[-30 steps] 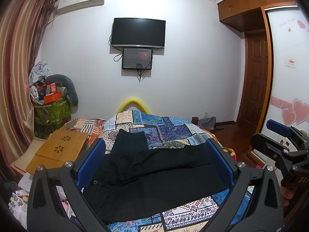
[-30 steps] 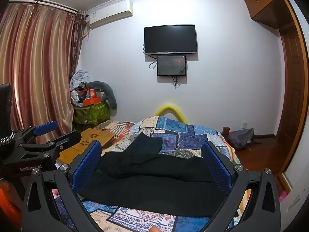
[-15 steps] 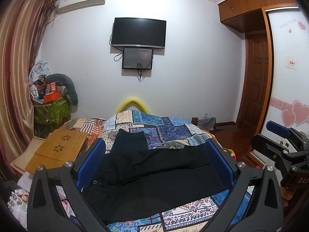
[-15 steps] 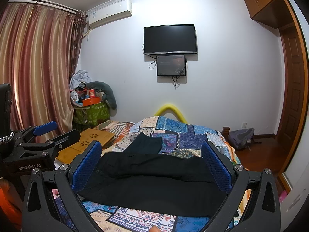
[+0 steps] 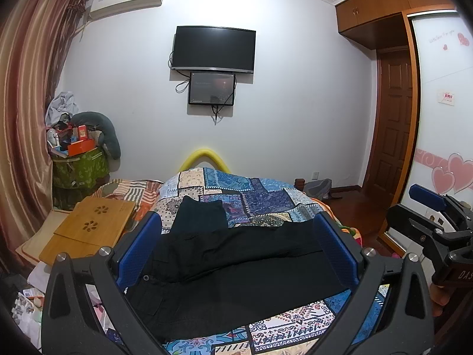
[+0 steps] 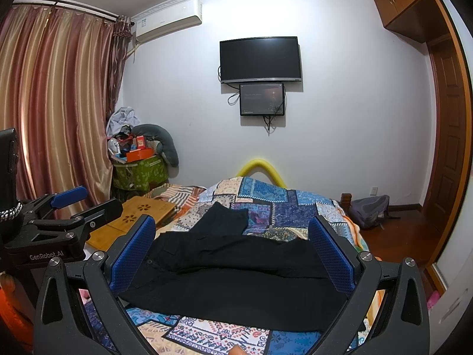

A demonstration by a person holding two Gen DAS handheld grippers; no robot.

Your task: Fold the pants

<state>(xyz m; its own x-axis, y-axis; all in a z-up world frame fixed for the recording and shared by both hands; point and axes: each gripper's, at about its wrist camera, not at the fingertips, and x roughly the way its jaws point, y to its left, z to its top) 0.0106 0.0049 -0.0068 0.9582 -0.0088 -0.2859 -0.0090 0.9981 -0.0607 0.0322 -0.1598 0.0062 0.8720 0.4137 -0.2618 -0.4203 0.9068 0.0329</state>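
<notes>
Hovering above the near edge of the bed (image 5: 266, 189), both grippers sit almost exactly where they were a second ago; the only change across the frames is a very slight drift of the left wrist view, so nothing about the task has moved on. The left gripper (image 5: 236, 248) has its jaws wide apart and empty, and the right gripper (image 6: 233, 251) is likewise spread with nothing between its blue pads. The black pants (image 6: 236, 269) lie flat across the patchwork bedspread (image 6: 266, 198), waistband toward nine o'clock and legs running toward three o'clock, with a second dark folded piece (image 6: 224, 219) just beyond them at twelve o'clock. Since the cloth is untouched, folding appears not yet begun; the next move is probably a descent to pinch an edge.
</notes>
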